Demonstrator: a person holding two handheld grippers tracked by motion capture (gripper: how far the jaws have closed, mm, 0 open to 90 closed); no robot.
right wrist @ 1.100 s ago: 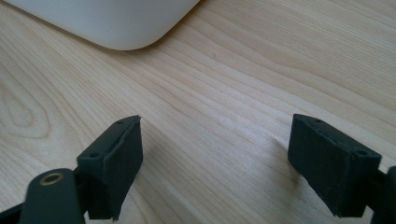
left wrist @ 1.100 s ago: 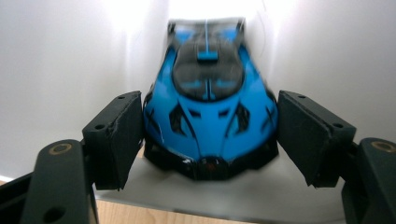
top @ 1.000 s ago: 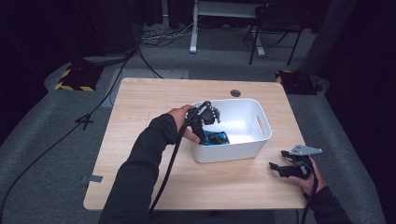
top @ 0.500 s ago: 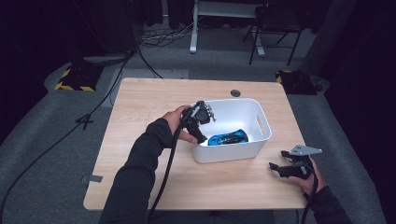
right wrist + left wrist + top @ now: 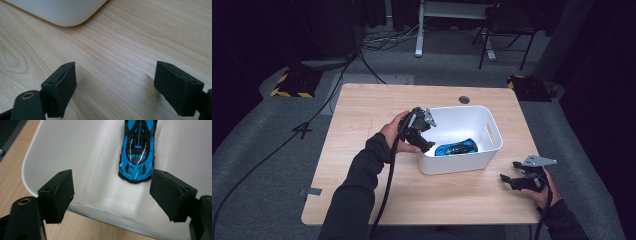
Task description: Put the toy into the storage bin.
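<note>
My left hand-held gripper has just been opening, with nothing between its jaws; the blue toy car lies in the white bin. My right hand-held gripper hangs wide over the worktop.

A small glossy blue-and-black toy sports car lies upright, its pointed nose toward the parted jaws, just beyond them.

Dim lab or studio, hazard-striped floor blocks, trailing cables, lone wooden table
</note>
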